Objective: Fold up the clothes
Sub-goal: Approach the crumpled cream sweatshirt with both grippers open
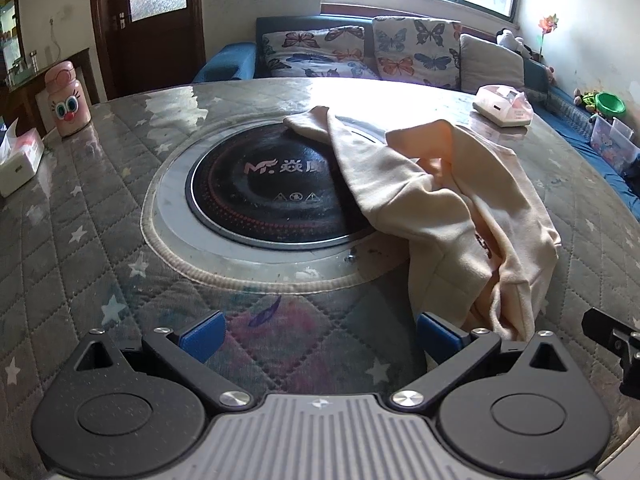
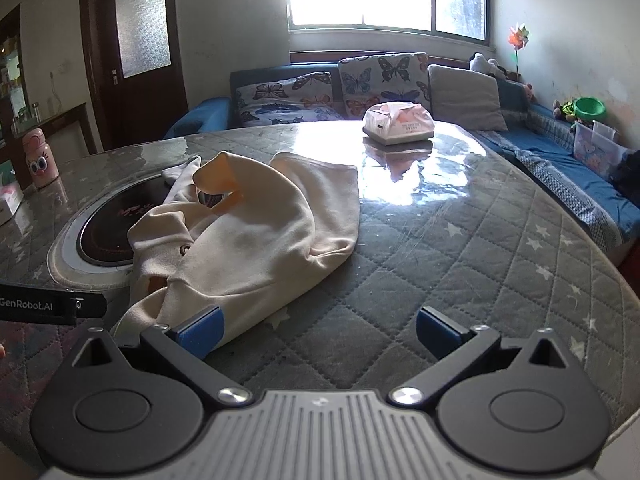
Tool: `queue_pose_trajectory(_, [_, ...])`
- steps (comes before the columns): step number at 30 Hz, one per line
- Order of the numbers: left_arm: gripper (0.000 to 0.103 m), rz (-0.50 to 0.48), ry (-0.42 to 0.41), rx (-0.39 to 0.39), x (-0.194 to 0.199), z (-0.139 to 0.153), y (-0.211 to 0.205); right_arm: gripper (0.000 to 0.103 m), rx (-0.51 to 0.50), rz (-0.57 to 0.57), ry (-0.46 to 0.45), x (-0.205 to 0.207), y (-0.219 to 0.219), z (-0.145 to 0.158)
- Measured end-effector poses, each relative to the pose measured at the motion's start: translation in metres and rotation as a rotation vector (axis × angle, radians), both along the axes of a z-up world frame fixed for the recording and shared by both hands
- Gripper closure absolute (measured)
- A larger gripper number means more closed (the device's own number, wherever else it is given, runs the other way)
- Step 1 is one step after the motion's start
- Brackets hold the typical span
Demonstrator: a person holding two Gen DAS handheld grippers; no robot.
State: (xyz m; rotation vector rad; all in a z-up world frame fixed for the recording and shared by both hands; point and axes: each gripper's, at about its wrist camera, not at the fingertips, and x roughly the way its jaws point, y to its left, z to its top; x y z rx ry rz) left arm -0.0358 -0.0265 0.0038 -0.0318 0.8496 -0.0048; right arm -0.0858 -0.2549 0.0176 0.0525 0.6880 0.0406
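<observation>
A cream top [image 1: 440,208] is lying in a crumpled heap on the round tabletop [image 1: 80,208], which is wearing a gray quilted cover with little white stars. In the left wrist view the top is sitting at about 2 o'clock from the left tongs [image 1: 318,338], and part of it is flopping over the black round cooker plate [image 1: 260,196] in the middle of the tabletop. The left tongs are spread wide and are gripping nothing; the blue pad [image 1: 434,334] on one side is sitting just beside the near edge of the top. In the right wrist view the same top [image 2: 256,240] is lying at about 11 o'clock from the right tongs [image 2: 318,336]. These tongs are spread wide too, with nothing between them, and one blue pad [image 2: 202,330] is sitting right in front of the cloth's near edge. A pink tissue pack [image 2: 398,122] is resting far off at 12 o'clock, near the window side. A pink bottle with big cartoon eyes [image 1: 66,98] is standing at 10 o'clock. A sofa with butterfly cushions [image 2: 360,80] is sitting behind the tabletop.
</observation>
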Motion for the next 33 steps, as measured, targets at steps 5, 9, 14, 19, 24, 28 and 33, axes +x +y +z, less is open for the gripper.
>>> queue_pose_trajectory(5, [0.000, 0.016, 0.012, -0.021, -0.003, 0.000, 0.002, 0.000, 0.016, -0.005, 0.009, -0.001, 0.002, -0.001])
queue_pose_trajectory(9, [0.000, 0.017, 0.010, -0.016, -0.005, 0.001, 0.000, 0.000, 0.017, -0.002, 0.017, 0.000, 0.004, -0.003])
queue_pose_trajectory(14, [0.000, 0.015, 0.009, -0.021, -0.006, 0.003, -0.002, 0.000, 0.017, -0.005, 0.020, 0.000, 0.007, -0.003])
queue_pose_trajectory(19, [0.000, 0.005, 0.012, -0.018, -0.007, 0.002, -0.005, 0.000, 0.014, -0.008, 0.022, 0.001, 0.007, -0.002])
queue_pose_trajectory(24, [0.000, 0.001, 0.017, -0.016, -0.007, 0.000, -0.008, 0.000, 0.012, -0.007, 0.023, 0.001, 0.008, -0.002])
queue_pose_trajectory(28, [0.000, -0.003, 0.019, -0.015, -0.007, 0.000, -0.009, 0.000, 0.012, -0.006, 0.026, 0.002, 0.008, -0.003])
queue_pose_trajectory(33, [0.000, -0.006, 0.020, -0.014, -0.007, -0.001, -0.010, 0.000, 0.012, -0.004, 0.027, 0.002, 0.009, -0.002])
